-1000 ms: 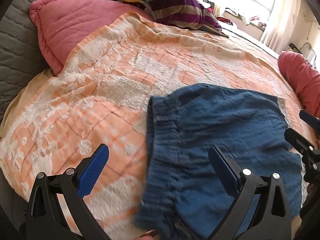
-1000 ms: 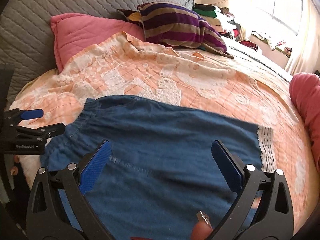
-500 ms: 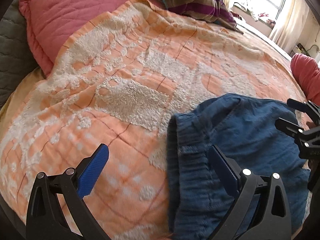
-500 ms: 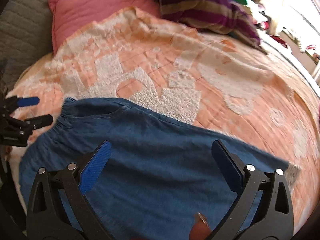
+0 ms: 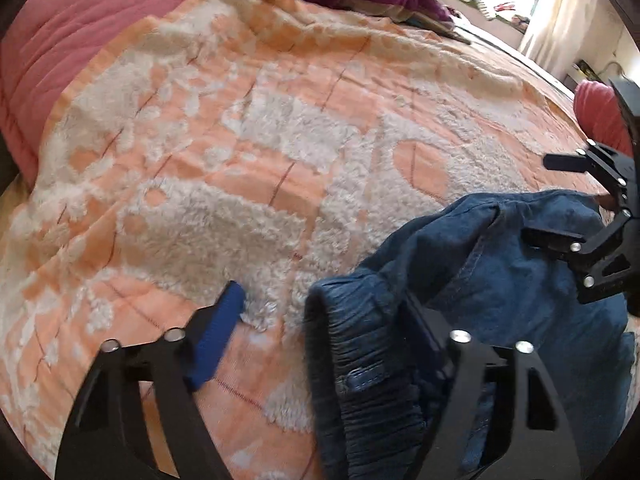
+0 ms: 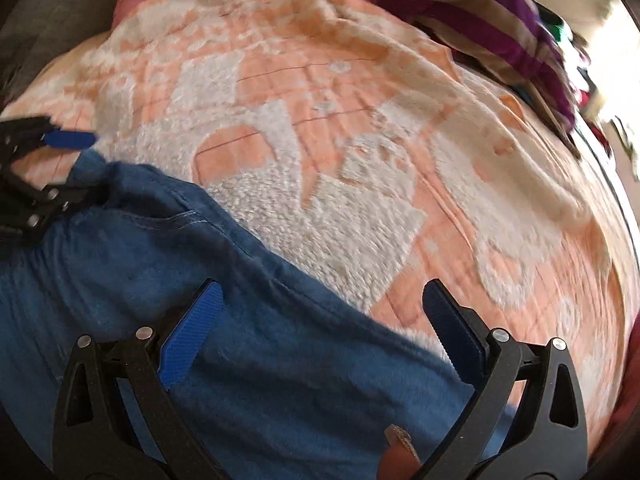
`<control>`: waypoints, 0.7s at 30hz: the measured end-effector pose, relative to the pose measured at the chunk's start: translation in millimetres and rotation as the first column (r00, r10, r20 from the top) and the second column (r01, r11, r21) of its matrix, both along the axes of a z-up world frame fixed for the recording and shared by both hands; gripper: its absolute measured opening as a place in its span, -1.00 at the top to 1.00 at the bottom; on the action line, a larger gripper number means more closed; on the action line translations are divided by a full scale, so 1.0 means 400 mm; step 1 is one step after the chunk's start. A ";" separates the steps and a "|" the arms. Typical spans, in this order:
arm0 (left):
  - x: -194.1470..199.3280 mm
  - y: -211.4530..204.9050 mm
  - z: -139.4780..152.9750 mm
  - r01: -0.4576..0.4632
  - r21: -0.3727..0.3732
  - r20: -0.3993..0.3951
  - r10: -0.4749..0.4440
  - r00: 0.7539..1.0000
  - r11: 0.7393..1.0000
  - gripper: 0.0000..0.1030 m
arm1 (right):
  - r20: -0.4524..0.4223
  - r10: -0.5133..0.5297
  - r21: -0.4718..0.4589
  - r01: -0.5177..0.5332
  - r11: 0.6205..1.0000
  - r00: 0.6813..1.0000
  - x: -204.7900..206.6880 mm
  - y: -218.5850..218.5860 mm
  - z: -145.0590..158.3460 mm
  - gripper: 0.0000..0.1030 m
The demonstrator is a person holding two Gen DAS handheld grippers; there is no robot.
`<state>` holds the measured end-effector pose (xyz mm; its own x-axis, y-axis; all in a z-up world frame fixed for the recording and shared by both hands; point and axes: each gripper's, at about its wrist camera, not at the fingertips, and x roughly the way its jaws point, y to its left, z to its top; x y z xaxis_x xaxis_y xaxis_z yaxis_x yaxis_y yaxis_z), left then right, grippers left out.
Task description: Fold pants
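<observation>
blue pants (image 5: pixel 500 280) lie on the orange and white blanket (image 5: pixel 240 160) covering the bed, toward the near side, waistband at the left end and legs running off to the right, so the long axis goes left to right across the bed. the far edge looks fairly straight in the right wrist view; hem end is out of frame

left tool (image 5: pixel 320 340) sits over the elastic waistband corner, jaws closing, with the gathered waistband between them; left pad is on the blanket just beside the fabric, right pad is over the denim, not clearly pressing yet. right tool (image 6: pixel 324 320) has its jaws wide, straddling the far edge of the pants further right, left pad over denim, right pad over blanket, holding nothing

progress: early, judging by the layout. pants look laid out flat, perhaps already doubled leg over leg but cannot tell. no lengthwise fold across the middle visible yet. left to do: grip the far edge at both spots, carry it over, then flatten

pink pillow (image 5: pixel 80 40) and striped pillow (image 6: pixel 500 12) sit far, well apart from the pants
</observation>
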<state>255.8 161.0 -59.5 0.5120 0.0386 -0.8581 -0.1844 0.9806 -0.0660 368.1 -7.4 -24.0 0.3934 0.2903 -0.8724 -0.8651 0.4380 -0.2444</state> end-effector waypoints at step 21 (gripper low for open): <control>-0.150 -0.044 0.139 0.037 0.007 0.224 -0.038 0.974 0.999 0.33 | -0.045 0.089 0.266 -0.074 0.961 0.995 -0.147 -0.064 0.131 0.86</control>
